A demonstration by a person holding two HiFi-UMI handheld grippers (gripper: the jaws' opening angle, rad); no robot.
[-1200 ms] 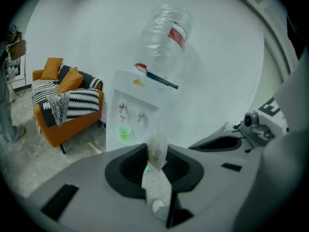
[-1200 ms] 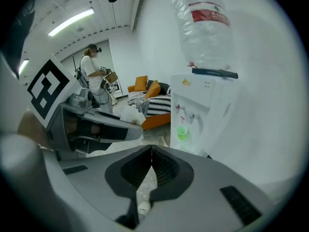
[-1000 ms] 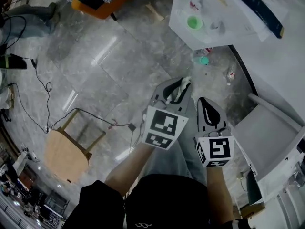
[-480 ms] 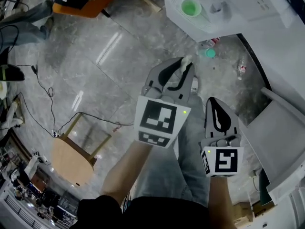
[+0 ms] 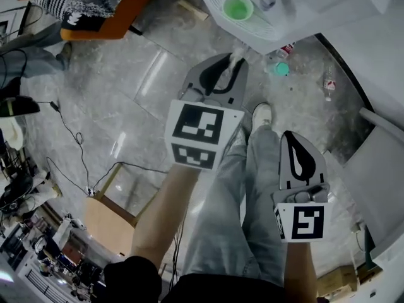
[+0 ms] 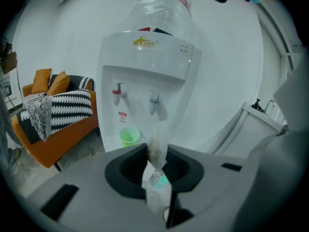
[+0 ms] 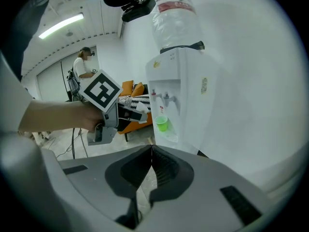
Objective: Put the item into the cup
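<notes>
A green cup [image 5: 238, 8] stands on the drip tray of a white water dispenser [image 5: 297, 8]. My left gripper [image 5: 234, 60] is shut on a small pale sachet [image 5: 237, 57], which sticks out past the jaw tips, a short way short of the cup. In the left gripper view the sachet [image 6: 157, 151] stands upright between the jaws, with the cup [image 6: 129, 136] just beyond and to the left under the taps. My right gripper [image 5: 294, 139] hangs lower and nearer to me, shut with nothing in it. From the right gripper view, the cup [image 7: 162, 124] and the left gripper [image 7: 141, 113] show ahead.
An orange sofa with a striped blanket [image 5: 82, 5] stands left of the dispenser. A wooden stool [image 5: 110, 223] and cables [image 5: 69, 131] lie on the floor at left. A bottle and a green cap [image 5: 281, 68] lie by the dispenser's foot. A white cabinet [image 5: 385, 169] stands at right.
The left gripper has moved forward toward the dispenser with the sachet in it, closer to the green cup. The right gripper has dropped back, lower in view.
</notes>
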